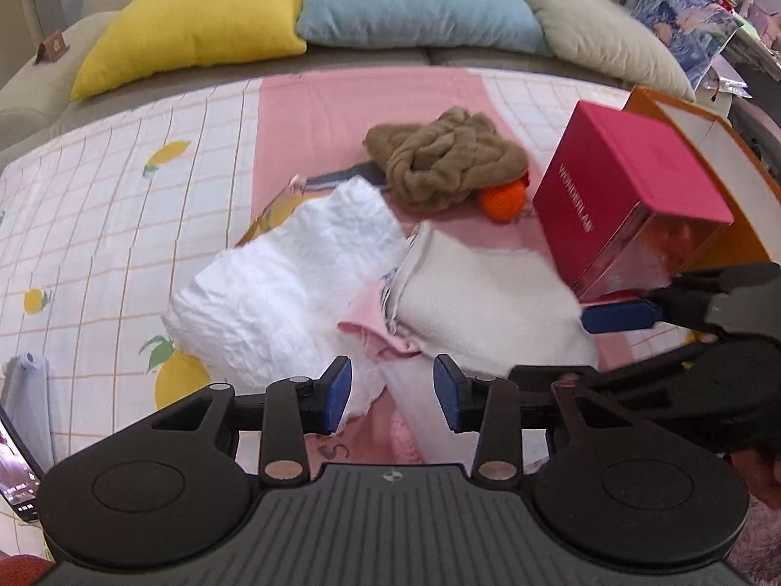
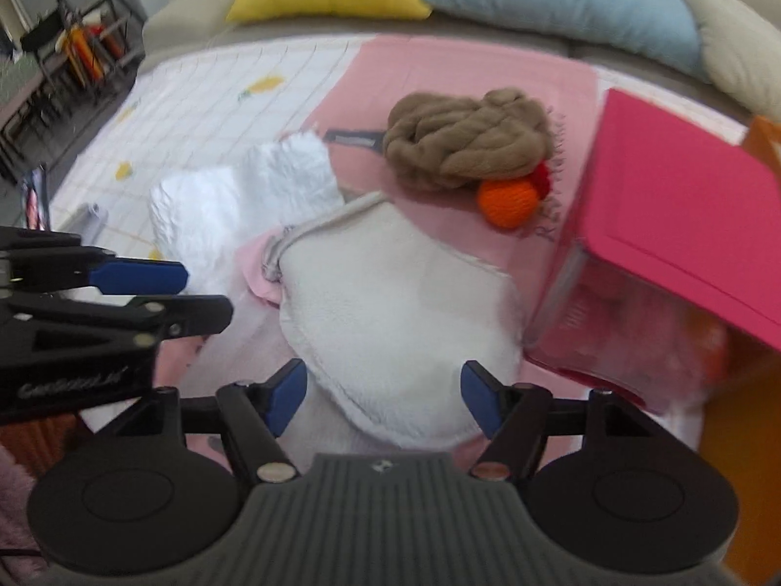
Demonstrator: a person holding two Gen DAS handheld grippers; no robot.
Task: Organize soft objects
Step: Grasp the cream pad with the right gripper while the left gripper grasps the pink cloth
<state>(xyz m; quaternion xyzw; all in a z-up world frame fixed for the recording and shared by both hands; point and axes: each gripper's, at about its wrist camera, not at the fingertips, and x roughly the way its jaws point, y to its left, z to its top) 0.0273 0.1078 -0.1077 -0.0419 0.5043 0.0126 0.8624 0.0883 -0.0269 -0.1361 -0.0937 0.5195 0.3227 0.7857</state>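
Note:
A white fluffy cloth (image 1: 278, 293) and a cream fleece cloth (image 1: 478, 303) lie bunched together on the bed, with a small pink cloth (image 1: 371, 327) between them. Behind them sit a brown chunky knit (image 1: 449, 161) and an orange yarn ball (image 1: 503, 200). My left gripper (image 1: 393, 390) is open just above the pink cloth, its left pad close to the fluffy cloth's edge. My right gripper (image 2: 385, 395) is open wide over the near edge of the cream fleece cloth (image 2: 390, 307), and nothing is pinched in it. Its blue fingertip (image 1: 620, 317) shows at the right of the left wrist view.
A magenta box (image 1: 629, 185) leans on its side to the right, with an orange box (image 1: 708, 132) behind it. Yellow (image 1: 195, 24), blue (image 1: 415, 5) and beige (image 1: 610, 34) pillows line the back. A phone (image 1: 14, 469) lies at the left edge of the lemon-print sheet (image 1: 122, 195).

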